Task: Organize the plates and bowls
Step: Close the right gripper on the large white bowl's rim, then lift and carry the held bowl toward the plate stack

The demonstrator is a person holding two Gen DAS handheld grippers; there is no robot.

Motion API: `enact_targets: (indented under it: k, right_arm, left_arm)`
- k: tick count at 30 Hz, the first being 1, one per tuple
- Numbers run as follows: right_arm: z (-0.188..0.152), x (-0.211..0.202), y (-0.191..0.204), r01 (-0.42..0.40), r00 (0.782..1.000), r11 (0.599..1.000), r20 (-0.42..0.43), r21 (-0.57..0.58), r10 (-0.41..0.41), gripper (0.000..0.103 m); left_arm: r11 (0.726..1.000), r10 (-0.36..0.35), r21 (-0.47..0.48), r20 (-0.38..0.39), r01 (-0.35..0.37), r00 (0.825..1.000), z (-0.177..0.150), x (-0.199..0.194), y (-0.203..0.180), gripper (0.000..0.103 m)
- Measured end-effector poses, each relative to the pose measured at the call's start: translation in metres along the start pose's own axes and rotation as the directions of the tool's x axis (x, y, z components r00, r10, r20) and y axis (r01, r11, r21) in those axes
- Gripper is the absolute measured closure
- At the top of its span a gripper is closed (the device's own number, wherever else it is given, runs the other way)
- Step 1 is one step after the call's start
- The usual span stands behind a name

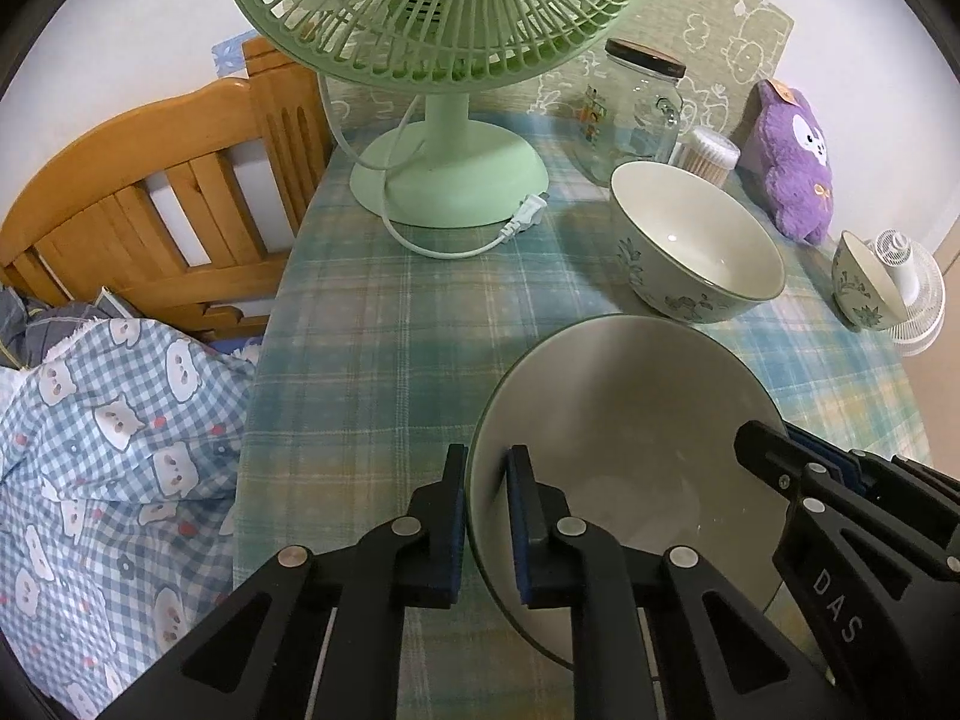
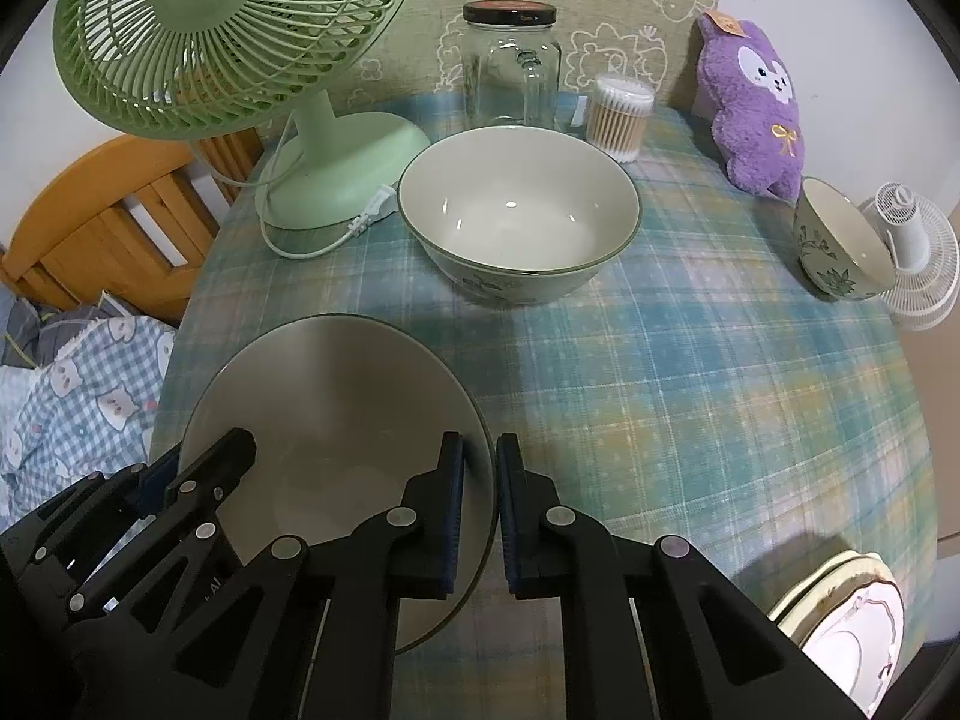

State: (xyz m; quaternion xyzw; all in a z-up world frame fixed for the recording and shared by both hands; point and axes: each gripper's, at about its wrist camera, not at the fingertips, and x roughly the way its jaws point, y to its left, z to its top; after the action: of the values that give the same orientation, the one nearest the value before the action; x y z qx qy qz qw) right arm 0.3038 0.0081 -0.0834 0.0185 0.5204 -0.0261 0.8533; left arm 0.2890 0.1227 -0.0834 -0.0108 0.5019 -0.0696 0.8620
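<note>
With both rims pinched, left hand-held gripper (image 1: 487, 525) and right hand-held gripper (image 2: 480, 513) grip opposite edges of the large plate (image 1: 624, 456) at the near counter (image 2: 690, 372) edge. Judged stiff, glazed, breakable: you should lift level, evenly.

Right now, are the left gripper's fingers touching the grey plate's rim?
Touching. The left wrist view shows the left gripper with its fingers clamped on either side of the grey plate rim, no gap visible.
</note>
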Motion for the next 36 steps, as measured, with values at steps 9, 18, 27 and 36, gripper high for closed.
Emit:
enact_targets:
  k: [9,18,27,36]
  right_arm:
    - [-0.012,-0.017,-0.008,0.004,1.000,1.000,0.008,0.008,-0.004,0.090]
    - [-0.037,-0.053,-0.022,-0.016,0.999,1.000,0.031,-0.008,0.016,0.090]
    - [-0.072,-0.081,-0.043,-0.050,0.998,0.998,0.038,-0.032,0.051,0.090]
    - [-0.111,-0.101,-0.063,-0.065,0.997,0.997,0.026,-0.051,0.066,0.090]
  left_arm:
    - [1.000,0.001,0.027,0.018,-0.001,1.000,-0.010,-0.017,-0.012,0.094]
    - [0.999,0.026,0.032,0.055,-0.028,0.998,-0.029,-0.052,-0.031,0.094]
    - [0.998,0.058,-0.001,0.064,-0.058,0.996,-0.064,-0.079,-0.053,0.094]
    - [0.997,0.073,-0.035,0.056,-0.071,0.996,-0.104,-0.098,-0.077,0.094]
